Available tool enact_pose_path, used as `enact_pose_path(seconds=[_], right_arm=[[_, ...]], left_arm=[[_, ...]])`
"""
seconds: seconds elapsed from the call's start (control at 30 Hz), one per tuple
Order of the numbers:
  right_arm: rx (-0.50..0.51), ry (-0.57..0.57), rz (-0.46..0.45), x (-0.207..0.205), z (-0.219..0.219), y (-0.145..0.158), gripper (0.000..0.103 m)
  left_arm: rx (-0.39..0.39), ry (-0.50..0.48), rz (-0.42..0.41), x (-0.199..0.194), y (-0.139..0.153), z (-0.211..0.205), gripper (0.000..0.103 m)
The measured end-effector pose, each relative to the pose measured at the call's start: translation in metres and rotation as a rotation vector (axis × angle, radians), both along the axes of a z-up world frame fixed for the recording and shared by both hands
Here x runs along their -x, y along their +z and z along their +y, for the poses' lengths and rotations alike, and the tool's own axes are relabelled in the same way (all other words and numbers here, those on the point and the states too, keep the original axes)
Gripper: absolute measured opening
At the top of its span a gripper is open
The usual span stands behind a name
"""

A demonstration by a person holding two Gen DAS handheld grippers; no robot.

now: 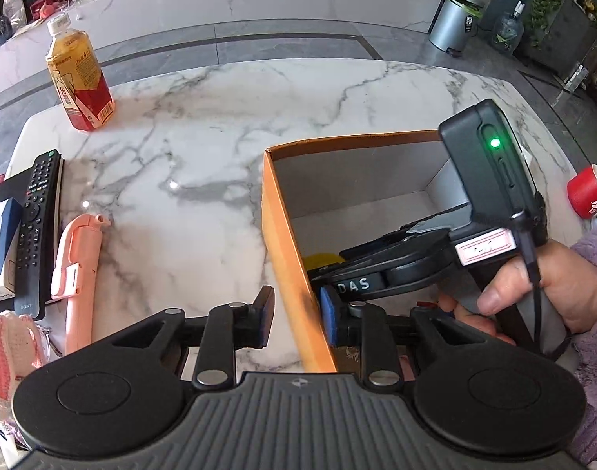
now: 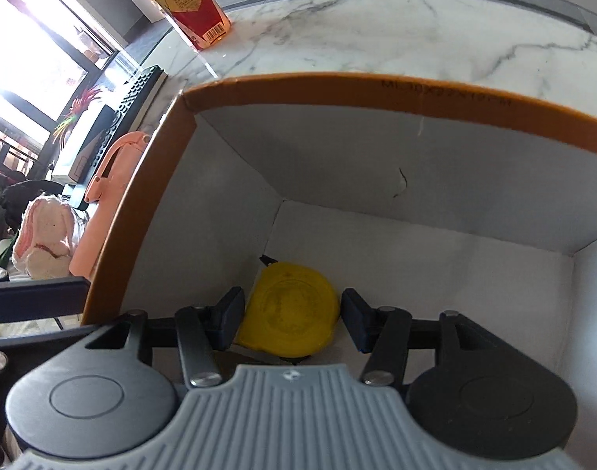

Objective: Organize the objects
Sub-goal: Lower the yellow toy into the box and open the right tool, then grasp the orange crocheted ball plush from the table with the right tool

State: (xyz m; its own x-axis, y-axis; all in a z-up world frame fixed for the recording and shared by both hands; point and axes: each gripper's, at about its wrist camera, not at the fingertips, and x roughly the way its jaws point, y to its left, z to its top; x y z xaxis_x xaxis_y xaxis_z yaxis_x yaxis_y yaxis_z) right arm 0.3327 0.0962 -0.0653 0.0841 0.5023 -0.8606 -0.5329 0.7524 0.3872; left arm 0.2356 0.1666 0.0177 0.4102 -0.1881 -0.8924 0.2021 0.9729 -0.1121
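Two claws busy: my left gripper (image 1: 296, 319) pinches orange cardboard box (image 1: 286, 258) wall; right gripper (image 2: 292, 319) half-open around yellow round tape measure (image 2: 290, 311), seemingly gripped; release low, gently.

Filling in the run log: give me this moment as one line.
left claw: astride orange box wall | right claw: inside box, around yellow disc, grip unclear | bottle, remote: on table

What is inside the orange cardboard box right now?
Inside the orange cardboard box sits a round yellow plastic disc-shaped object, between the right claw's fingers near the left wall. The rest of the floor looks bare; the claw hides the nearest part.
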Motion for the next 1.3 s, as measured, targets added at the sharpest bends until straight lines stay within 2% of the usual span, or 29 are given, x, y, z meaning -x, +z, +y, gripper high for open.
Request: enact_pose_path(seconds=[0.17, 0.3, 0.57, 0.73, 0.93, 1.17, 1.3], right_arm=[[-0.041, -0.034, 0.049, -0.004, -0.008, 0.001, 0.056], [-0.038, -0.054, 0.096, -0.004, -0.01, -0.001, 0.038], [-0.048, -0.058, 0.086, -0.001, -0.014, 0.002, 0.036], [-0.062, -0.009, 0.009, 0.012, -0.023, 0.031, 0.036], [-0.047, 0.046, -0.095, 0.04, -0.05, 0.069, 0.036], [-0.081, 0.033, -0.249, 0.075, -0.114, 0.111, 0.037], [-0.102, -0.026, -0.329, 0.091, -0.166, 0.129, 0.037]], left_arm=[[0.011, 0.006, 0.005, 0.0, -0.003, 0.0, 0.029], [0.006, -0.003, 0.019, 0.002, -0.006, -0.004, 0.024], [-0.001, 0.005, -0.01, 0.006, -0.001, -0.007, 0.024], [0.007, 0.0, -0.053, 0.017, 0.012, -0.013, 0.024], [-0.03, -0.004, -0.105, 0.036, 0.028, -0.033, 0.024], [0.01, -0.008, -0.131, 0.061, 0.037, -0.062, 0.024], [0.056, -0.064, -0.158, 0.08, 0.043, -0.089, 0.024]])
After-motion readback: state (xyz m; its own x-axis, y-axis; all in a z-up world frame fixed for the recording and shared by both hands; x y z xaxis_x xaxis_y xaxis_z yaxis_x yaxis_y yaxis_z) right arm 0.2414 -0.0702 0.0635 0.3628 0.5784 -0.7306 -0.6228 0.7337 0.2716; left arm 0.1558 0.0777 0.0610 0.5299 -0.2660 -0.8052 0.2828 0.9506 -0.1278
